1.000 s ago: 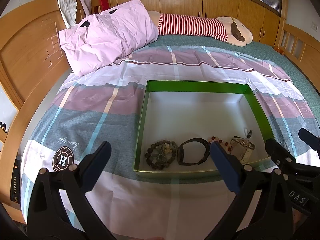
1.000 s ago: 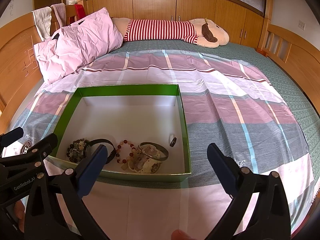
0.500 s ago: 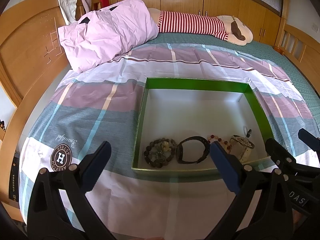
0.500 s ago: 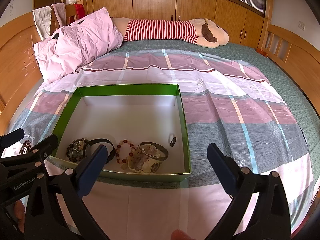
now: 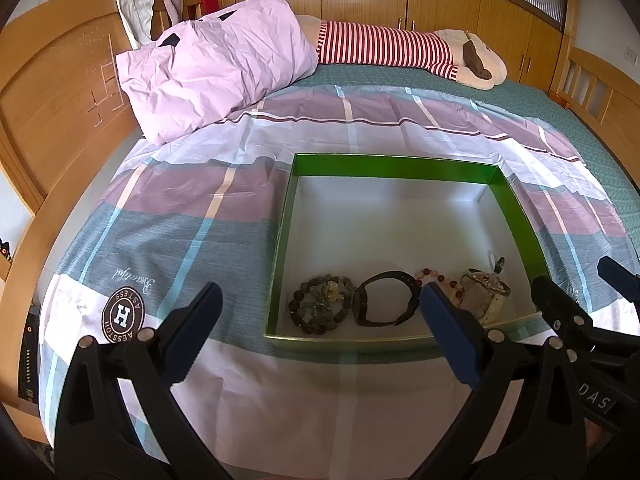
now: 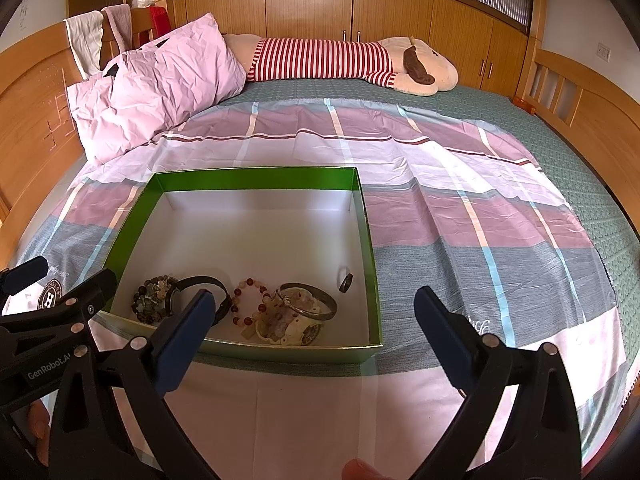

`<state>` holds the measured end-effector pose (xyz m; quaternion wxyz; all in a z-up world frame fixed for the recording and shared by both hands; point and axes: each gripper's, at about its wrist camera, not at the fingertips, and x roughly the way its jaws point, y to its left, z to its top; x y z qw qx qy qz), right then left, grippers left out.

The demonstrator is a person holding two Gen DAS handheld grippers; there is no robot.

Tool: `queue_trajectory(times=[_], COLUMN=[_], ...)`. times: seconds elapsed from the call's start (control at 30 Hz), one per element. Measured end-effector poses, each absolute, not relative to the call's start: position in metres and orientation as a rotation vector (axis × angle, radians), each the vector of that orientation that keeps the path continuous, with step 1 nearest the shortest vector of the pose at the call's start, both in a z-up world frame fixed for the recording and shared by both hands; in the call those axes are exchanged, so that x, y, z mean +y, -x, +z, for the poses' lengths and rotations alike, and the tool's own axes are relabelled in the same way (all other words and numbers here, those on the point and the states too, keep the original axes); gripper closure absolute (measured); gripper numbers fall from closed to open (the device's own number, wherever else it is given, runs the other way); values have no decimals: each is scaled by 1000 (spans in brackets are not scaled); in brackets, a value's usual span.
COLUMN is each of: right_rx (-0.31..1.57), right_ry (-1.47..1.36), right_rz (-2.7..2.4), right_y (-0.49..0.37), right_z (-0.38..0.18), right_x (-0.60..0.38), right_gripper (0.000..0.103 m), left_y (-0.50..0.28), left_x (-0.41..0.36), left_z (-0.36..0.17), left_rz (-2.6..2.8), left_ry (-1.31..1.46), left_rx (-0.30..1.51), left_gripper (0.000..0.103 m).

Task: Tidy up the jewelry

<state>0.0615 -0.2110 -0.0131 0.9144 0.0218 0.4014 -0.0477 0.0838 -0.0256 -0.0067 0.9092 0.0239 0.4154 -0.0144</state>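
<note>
A green box with a white inside point(image 5: 396, 166) point(image 6: 256, 178) lies on the bed. Along its near side lie a dark bead bracelet point(image 5: 322, 309) point(image 6: 154, 298), a black band point(image 5: 384, 303) point(image 6: 200, 282), a red bead bracelet point(image 6: 248, 307) point(image 5: 438, 279), a metal bangle on pale pieces point(image 6: 308, 305) point(image 5: 486, 286) and a small dark ring point(image 6: 346, 282) point(image 5: 499, 266). My left gripper point(image 5: 318, 334) is open and empty, just short of the box's near wall. My right gripper point(image 6: 312, 330) is open and empty over the box's near right corner.
A pink pillow point(image 5: 212, 76) point(image 6: 160, 84) lies at the far left by the wooden headboard point(image 5: 52, 92). A striped plush toy point(image 5: 400, 46) point(image 6: 340, 60) lies across the far end. Wooden cupboards point(image 6: 320, 8) stand behind. The checked sheet point(image 6: 460, 200) spreads to the right of the box.
The left wrist view has shifted slightly, so the box sits a little lower and left in it. The right gripper and the jewelry have not moved.
</note>
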Motion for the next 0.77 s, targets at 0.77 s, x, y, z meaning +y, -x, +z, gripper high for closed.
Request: queue_trajectory(times=[0.77], right_rx=[831], right_ry=[-34], right_rz=[-93], right_y=[-59], right_z=[-17], right_x=[-214], right_gripper=[3], left_y=[-86], left_x=[-27], left_z=[-8], left_rz=[-30], left_ry=[-44], left_rx=[883], left_gripper=[3])
